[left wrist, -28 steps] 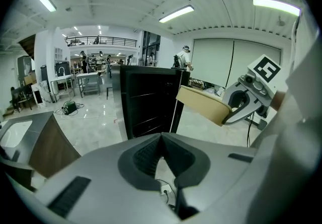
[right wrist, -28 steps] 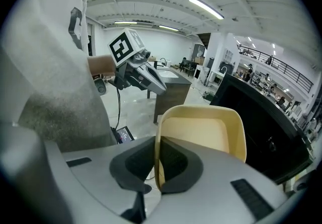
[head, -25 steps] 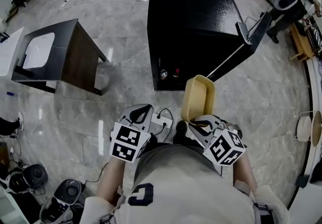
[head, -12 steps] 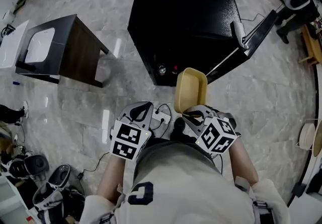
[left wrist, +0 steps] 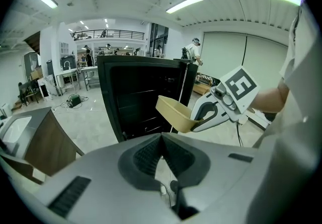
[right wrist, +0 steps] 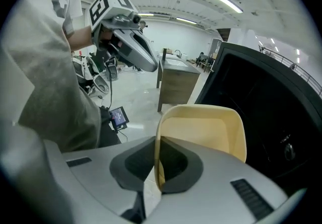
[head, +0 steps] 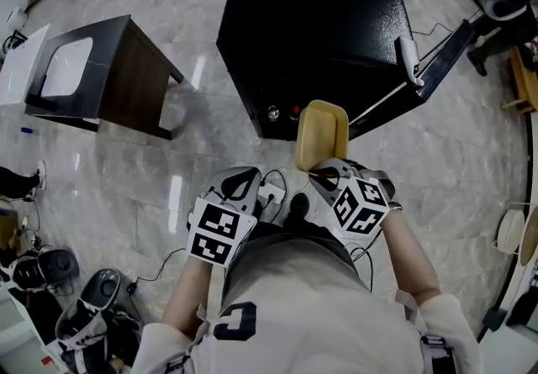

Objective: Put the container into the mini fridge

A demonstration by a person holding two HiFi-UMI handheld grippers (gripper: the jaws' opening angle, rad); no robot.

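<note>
Of the 2 grippers, the left gripper (left wrist: 161,140) is kept nearest the body, with its jaws together and nothing between them. The right gripper (right wrist: 156,160) is clamped on the side wall of the beige container (right wrist: 201,127), which is held out in front, tilted, clear of the floor and not yet inside anything.

Over the last second the container has been carried forward. In the head view it was seen short of the mini fridge (head: 319,19), and its far end is now seen against the fridge's open front. The grip has not been altered. The approach is therefore judged nearly done, with insertion still to come.

The thin wall pinched between the pads is shown only by the right gripper view. Dark shelves inside the cabinet, and the container's height against them, are shown only by the left gripper view. Only from the head view can the door (head: 437,49), swung wide to the right, and the table (head: 101,70), well apart at the left, be placed.
</note>
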